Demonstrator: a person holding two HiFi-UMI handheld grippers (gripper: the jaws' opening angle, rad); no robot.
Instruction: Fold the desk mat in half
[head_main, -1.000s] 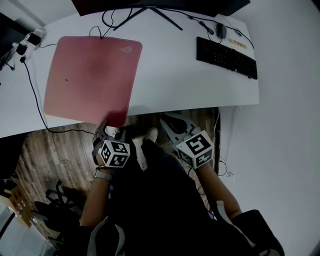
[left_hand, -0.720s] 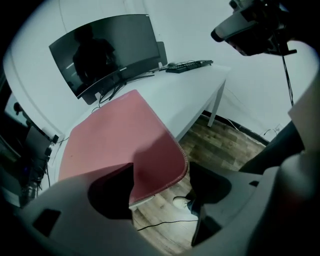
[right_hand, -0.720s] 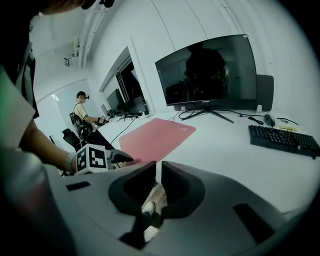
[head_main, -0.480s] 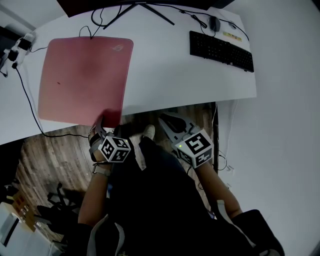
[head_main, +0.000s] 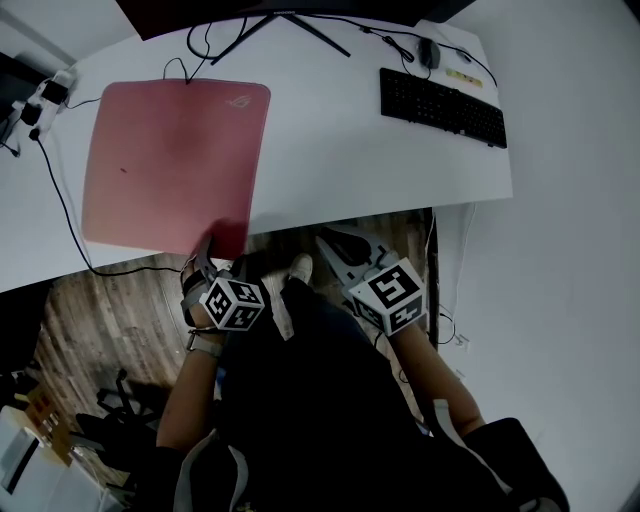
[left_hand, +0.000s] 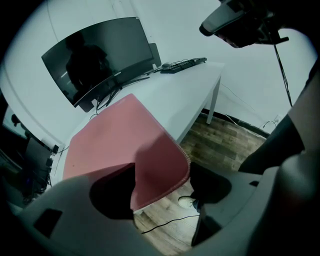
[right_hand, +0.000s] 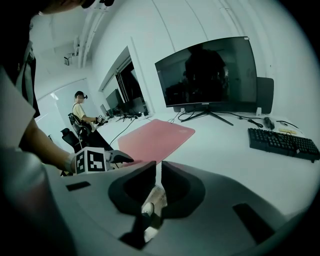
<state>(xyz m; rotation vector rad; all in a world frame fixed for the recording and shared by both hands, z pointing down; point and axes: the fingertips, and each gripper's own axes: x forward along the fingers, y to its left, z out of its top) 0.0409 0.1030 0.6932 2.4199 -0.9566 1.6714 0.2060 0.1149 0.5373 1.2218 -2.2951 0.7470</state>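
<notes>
Pink desk mat (head_main: 175, 160): it lies flat and unfolded on the left part of the white desk (head_main: 340, 160). Its near right corner (left_hand: 162, 167) hangs past the desk's front edge, likely so that a jaw can slip under it.
Left gripper (head_main: 207, 255): it points down at that overhanging corner. Its jaws have just been opening and stand wide, with the corner between them. The pads seem not to press on it, though one jaw hides part of the contact.
Right gripper (head_main: 335, 247): it is held below the desk edge, well apart from the mat. Its jaws are drawn to a thin slit with nothing in them, so it is probably waiting its turn.
Task stage: the fold is not begun, and taking hold of the corner looks like the step in hand.
Keyboard (head_main: 442, 106): it sits at the desk's far right, away from the mat.
Monitor (left_hand: 97, 55): it stands behind the mat.
Containers: none shows in any view.
</notes>
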